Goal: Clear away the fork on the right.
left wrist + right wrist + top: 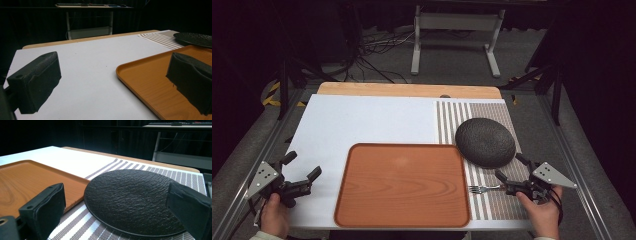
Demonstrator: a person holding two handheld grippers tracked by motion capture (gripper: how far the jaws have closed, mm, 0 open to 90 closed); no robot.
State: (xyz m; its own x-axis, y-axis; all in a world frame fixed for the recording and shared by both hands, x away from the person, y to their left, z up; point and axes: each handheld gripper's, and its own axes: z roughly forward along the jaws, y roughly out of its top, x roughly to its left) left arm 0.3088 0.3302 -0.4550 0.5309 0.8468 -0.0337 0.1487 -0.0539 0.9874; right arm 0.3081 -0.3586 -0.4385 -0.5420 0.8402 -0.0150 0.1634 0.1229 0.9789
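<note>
the right gripper (514,175) stands with its jaws spread wide and nothing between them, and in the right gripper view the black plate (135,197) lies straight ahead at twelve o'clock, its near rim just beyond the gap between the jaw tips and not yet touched. the left gripper (303,171) is likewise spread and empty, hovering over the white table (362,120) with the near left corner of the wooden tray (150,82) at about two o'clock from it. in the high view the plate sits on the striped placemat (492,200), at roughly eleven o'clock from the right gripper, its left edge overlapping or touching the tray's far right corner; which of the two i cannot tell. a fork (484,189) lies on the mat between the tray and the right gripper, at about nine o'clock from the jaws and very near them. the plate looks like rough, matte stoneware: likely stiff, fairly heavy for a pinch grip, and liable to chip if dropped, though the pebbled surface should resist slipping. the sensible hold is the thin raised rim nearest the gripper, one jaw under and one over, kept level so the weight does not lever it loose.
</note>
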